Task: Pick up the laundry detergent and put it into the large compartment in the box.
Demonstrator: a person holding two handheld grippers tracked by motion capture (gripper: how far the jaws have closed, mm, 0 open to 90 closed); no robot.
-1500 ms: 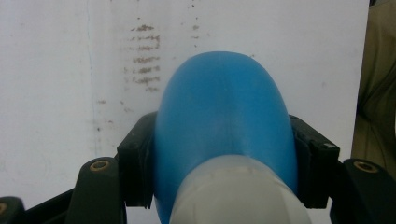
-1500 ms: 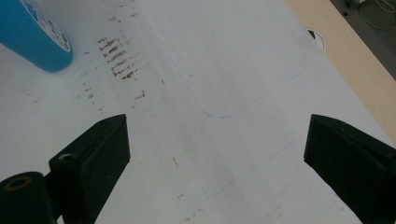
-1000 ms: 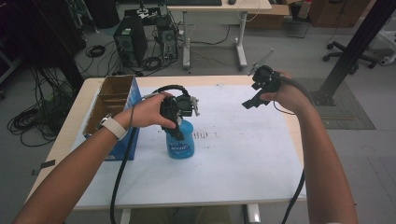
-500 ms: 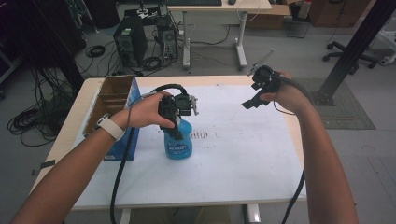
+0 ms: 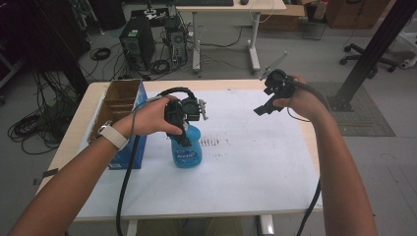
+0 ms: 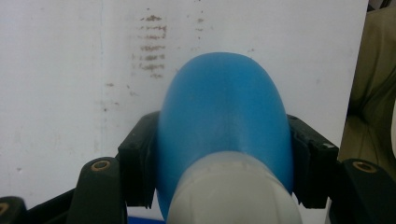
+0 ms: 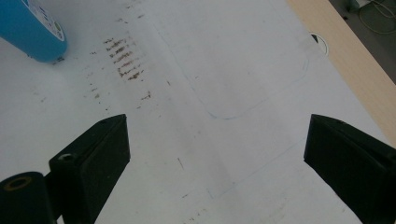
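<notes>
Gripping the blue bottle point(image 5: 187, 150) by its shoulder just under the white cap, the left gripper point(image 5: 183, 129) is holding it upright on the white table sheet point(image 5: 246, 162) beside the cardboard box point(image 5: 120, 101), where a level, steady clamp looks wisest, while the right gripper point(image 5: 268, 101) is hovering with jaws spread wide.

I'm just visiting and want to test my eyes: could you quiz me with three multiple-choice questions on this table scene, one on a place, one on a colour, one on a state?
1. Where is the cardboard box?
A. table's left edge
B. table's right edge
C. on the floor

2. What colour is the bottle?
A. red
B. blue
C. green

3. How is the right gripper?
A. shut on the bottle
B. open, holding nothing
C. lying on the table

Answers: 1 A, it stands left of the bottle; 2 B, a blue body grasped by the left gripper; 3 B, its jaws stand wide apart above the white sheet.
</notes>
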